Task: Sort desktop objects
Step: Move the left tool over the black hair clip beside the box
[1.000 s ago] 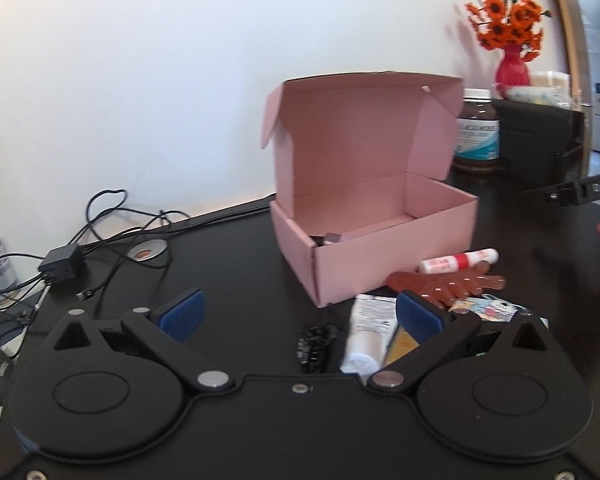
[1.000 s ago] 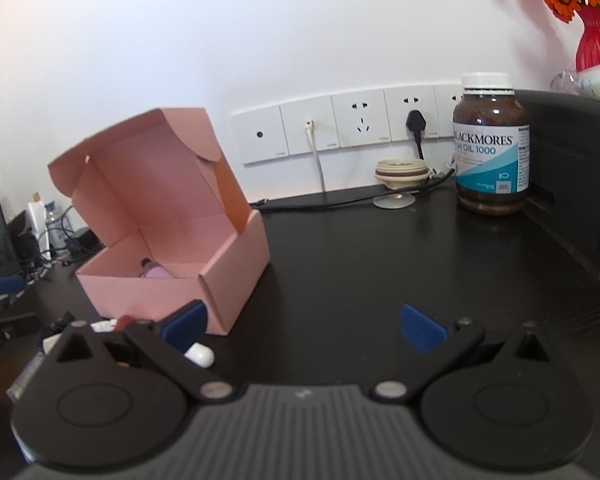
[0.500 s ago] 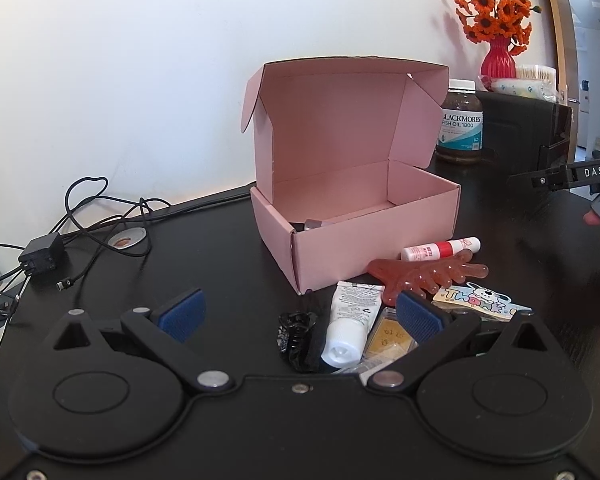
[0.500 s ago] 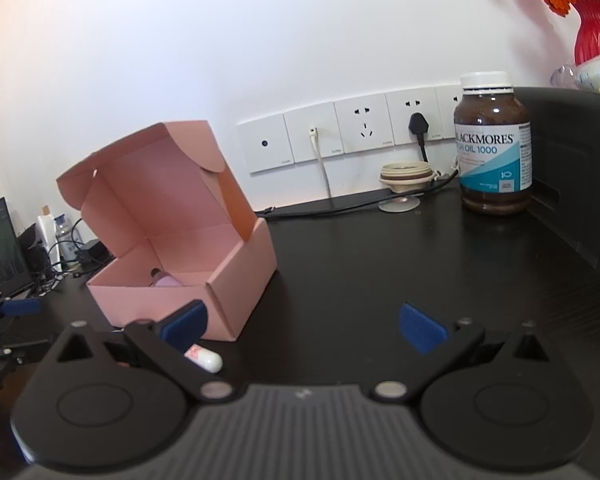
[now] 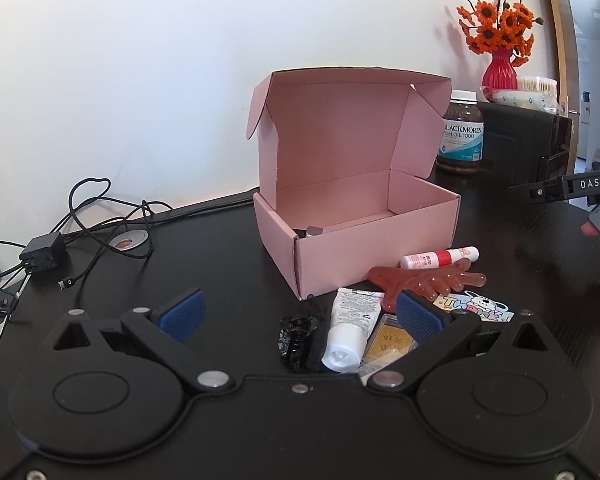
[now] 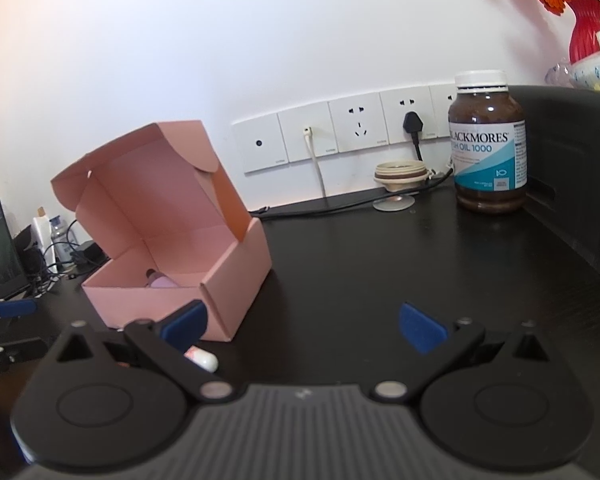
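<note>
Left gripper (image 5: pixel 300 312) has pulled back over the last second, tongs spread and empty, so the white tube (image 5: pixel 350 332), centre-bottom, sits between them before the pink box (image 5: pixel 372 256), likely next in, while right gripper (image 6: pixel 302 326) waits released.

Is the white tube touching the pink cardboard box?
Apart. The left wrist view shows dark table between the white tube's crimped end and the pink cardboard box.

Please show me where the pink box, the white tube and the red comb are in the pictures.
pink box (image 5: pixel 372 256): left wrist view, on its front wall.
white tube (image 5: pixel 350 330): left wrist view, on its body above the cap.
red comb (image 5: pixel 424 280): left wrist view, on its middle, near the teeth.
</note>
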The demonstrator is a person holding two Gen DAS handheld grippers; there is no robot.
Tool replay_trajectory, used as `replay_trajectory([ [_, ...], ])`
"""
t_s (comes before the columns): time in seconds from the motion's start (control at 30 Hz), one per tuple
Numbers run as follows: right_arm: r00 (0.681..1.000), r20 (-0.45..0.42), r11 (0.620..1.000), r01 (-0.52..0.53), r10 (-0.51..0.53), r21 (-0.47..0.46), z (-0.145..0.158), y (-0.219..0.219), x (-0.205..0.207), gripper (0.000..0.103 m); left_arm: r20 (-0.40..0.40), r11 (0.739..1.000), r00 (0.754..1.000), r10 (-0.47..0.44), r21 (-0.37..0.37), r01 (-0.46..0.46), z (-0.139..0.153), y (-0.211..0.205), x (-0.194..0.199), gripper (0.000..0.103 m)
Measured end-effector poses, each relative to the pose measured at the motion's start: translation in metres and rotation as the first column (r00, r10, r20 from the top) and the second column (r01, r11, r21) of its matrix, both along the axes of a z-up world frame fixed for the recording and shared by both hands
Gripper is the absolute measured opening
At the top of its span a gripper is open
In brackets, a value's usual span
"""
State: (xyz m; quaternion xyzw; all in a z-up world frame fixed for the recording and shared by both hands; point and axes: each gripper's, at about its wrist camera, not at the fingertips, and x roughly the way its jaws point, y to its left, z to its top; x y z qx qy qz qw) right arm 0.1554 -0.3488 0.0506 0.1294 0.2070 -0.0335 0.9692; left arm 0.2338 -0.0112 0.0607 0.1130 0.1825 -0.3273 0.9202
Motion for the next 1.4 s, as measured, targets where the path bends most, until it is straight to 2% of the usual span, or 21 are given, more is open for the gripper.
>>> replay_trajectory([
  [0.33,1.0,0.003,1.0,-0.012,0.012,0.01,-0.001,-0.001,0.0,0.102,0.006,1.0,1.0,-0.022,-0.008,0.022,0.001,0.0,-0.002,0.103],
  [0.53,1.0,0.012,1.0,-0.012,0.012,0.027,-0.001,-0.004,-0.001,0.102,-0.004,0.999,0.999,-0.047,0.012,0.047,-0.001,-0.004,-0.001,0.103],
  [0.73,1.0,0.013,0.999,-0.009,0.008,0.047,-0.001,-0.006,-0.001,0.102,-0.028,0.999,0.999,-0.044,0.023,0.045,-0.002,-0.006,0.003,0.098],
  [0.87,1.0,0.012,0.999,-0.013,0.012,0.049,-0.001,-0.006,0.0,0.102,-0.088,1.0,0.996,-0.014,0.016,0.016,-0.004,-0.005,0.015,0.095],
  [1.0,1.0,0.019,0.999,-0.009,0.008,0.05,-0.001,-0.007,-0.002,0.102,-0.14,0.999,0.989,0.039,-0.022,-0.043,-0.004,0.004,0.027,0.092],
  [1.1,1.0,0.021,0.999,-0.009,0.008,0.05,-0.001,-0.006,-0.002,0.102,-0.188,0.99,0.976,0.111,-0.061,-0.125,-0.004,0.015,0.038,0.088],
  [1.2,1.0,0.02,0.999,-0.012,0.011,0.048,-0.001,-0.006,-0.002,0.102,-0.241,0.98,0.96,0.143,-0.098,-0.171,-0.004,0.026,0.048,0.087],
  [1.3,1.0,0.021,0.999,-0.015,0.014,0.048,-0.001,-0.006,-0.002,0.102,-0.249,0.979,0.957,0.148,-0.098,-0.177,-0.003,0.027,0.05,0.087],
  [1.4,1.0,0.021,0.999,-0.015,0.014,0.05,-0.001,-0.006,-0.002,0.102,-0.21,0.985,0.967,0.143,-0.063,-0.159,-0.002,0.02,0.045,0.088],
])
